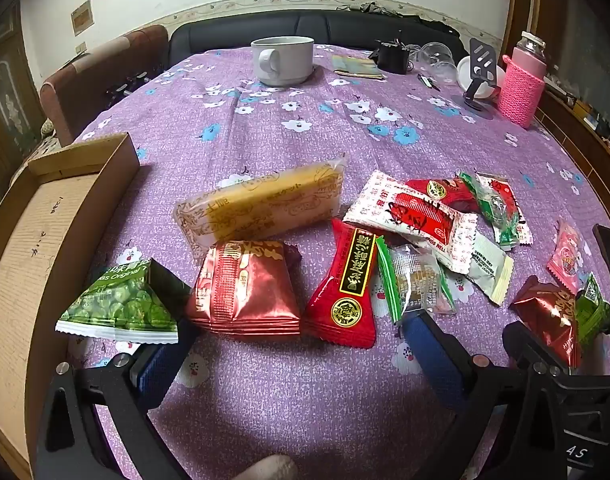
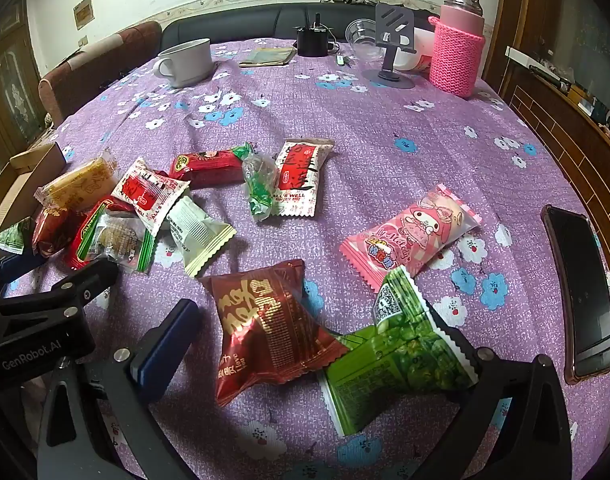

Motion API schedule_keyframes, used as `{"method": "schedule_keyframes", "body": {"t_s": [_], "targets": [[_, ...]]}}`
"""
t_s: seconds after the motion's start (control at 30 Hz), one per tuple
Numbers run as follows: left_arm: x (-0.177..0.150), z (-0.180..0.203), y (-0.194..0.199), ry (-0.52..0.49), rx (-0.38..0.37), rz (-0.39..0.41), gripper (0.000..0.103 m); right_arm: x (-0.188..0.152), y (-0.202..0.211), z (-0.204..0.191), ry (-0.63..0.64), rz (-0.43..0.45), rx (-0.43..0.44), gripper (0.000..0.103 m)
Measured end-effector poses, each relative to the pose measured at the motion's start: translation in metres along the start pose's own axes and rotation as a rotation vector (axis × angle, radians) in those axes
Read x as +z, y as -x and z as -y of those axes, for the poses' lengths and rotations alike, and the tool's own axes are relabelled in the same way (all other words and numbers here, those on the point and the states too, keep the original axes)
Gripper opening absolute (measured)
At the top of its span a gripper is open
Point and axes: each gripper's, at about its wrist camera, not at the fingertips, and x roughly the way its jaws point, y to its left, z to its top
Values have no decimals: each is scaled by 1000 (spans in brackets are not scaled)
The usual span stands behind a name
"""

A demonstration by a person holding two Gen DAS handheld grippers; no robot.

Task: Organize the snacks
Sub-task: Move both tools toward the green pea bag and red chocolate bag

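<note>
Task at its outset. The cardboard box [image 1: 45, 216] at the bench's left edge shows no snack inside; all snack packets, from the green pea packet [image 1: 123, 304] to the pink packet [image 2: 413, 232], lie scattered on the purple cloth [image 1: 305, 128]. Left gripper [image 1: 293, 344] and right gripper [image 2: 317, 352] hover, jaws wide, holding nothing.

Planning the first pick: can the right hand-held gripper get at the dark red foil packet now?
Probably yes: the right hand-held gripper is open, and the dark red foil packet lies uncovered between its fingers.

Table [image 2: 385, 152]: snack packets [image 2: 265, 328], mug [image 2: 187, 62], phone [image 2: 581, 292].
</note>
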Motion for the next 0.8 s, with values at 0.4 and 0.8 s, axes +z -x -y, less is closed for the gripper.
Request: {"method": "schedule_keyframes", "body": {"t_s": [0.4,0.8], "targets": [[-4,-5,6,9,9,-40,103,0,0,0,0,0,1,103],[-17,-7,16,-34,-18,-47,103,2,2,-2,-18,-19,-19,103]]}}
